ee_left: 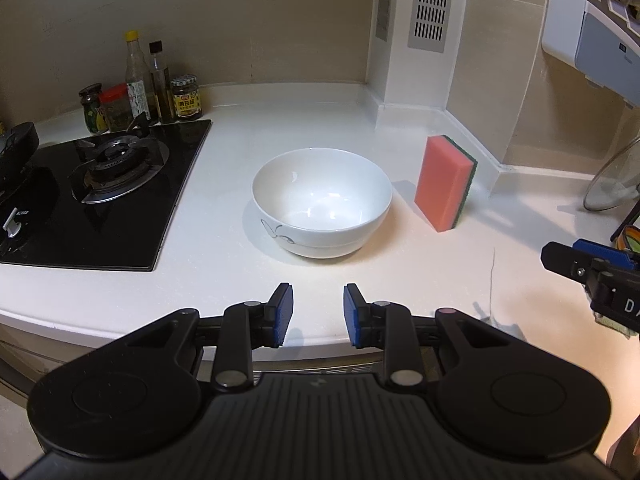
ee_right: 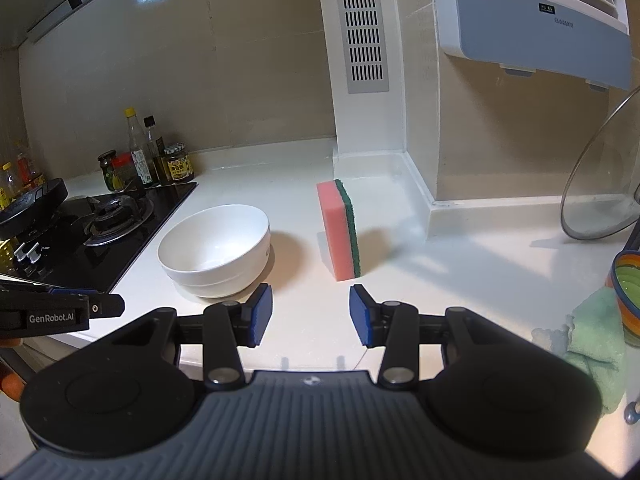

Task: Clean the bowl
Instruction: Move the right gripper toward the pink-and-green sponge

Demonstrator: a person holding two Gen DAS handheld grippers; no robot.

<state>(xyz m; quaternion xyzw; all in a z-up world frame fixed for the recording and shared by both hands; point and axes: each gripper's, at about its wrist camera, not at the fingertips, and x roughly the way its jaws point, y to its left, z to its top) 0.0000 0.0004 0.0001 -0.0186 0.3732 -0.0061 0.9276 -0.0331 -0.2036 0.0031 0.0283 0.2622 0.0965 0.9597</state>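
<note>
Sitting upright, the white bowl [ee_left: 322,204] bears a faint grey motif

One bowl [ee_left: 322,204], one sponge [ee_left: 445,183], five jars and bottles [ee_left: 140,84] by the hob, one glass lid [ee_right: 596,188], two grippers [ee_left: 318,316] [ee_right: 311,315].

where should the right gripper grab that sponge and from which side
Grip the sponge across its thin dimension, one finger on the pink face and one on the green scouring face, near the top edge. It stands upright on its long edge on the counter, apart from the bowl, so both broad faces are free. Coming from above or from the front with the open right gripper looks easiest.
</note>
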